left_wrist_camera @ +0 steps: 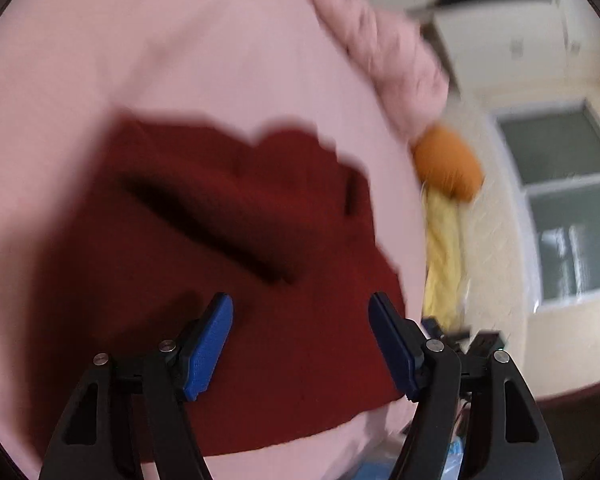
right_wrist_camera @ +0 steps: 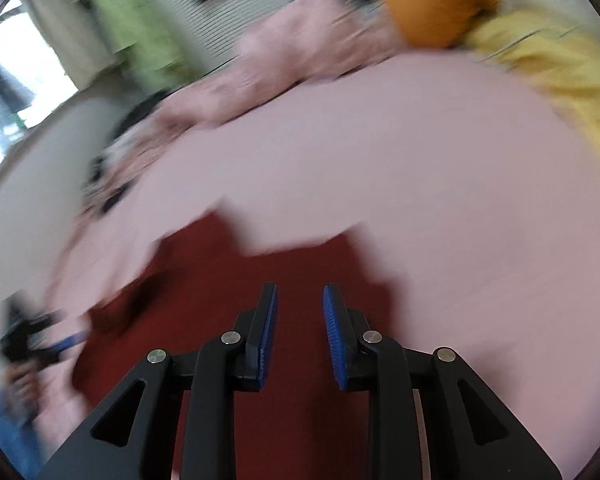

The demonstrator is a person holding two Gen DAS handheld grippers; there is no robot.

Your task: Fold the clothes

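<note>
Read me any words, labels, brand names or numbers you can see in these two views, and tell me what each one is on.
None can be read.
The dark red garment shows no print or label.
The pink bed sheet is plain.
The orange cushion and yellow cloth carry no text.
Both views are motion-blurred, so small print would be lost.

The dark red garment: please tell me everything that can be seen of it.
The dark red garment is a knit-looking cloth, one colour, lying mostly flat on the pink sheet. A dark crease runs slantwise across it, and its far edge is uneven. Both views are blurred, so its type is unclear. Both grippers' jaws stand open above it; nothing grips it.
</note>
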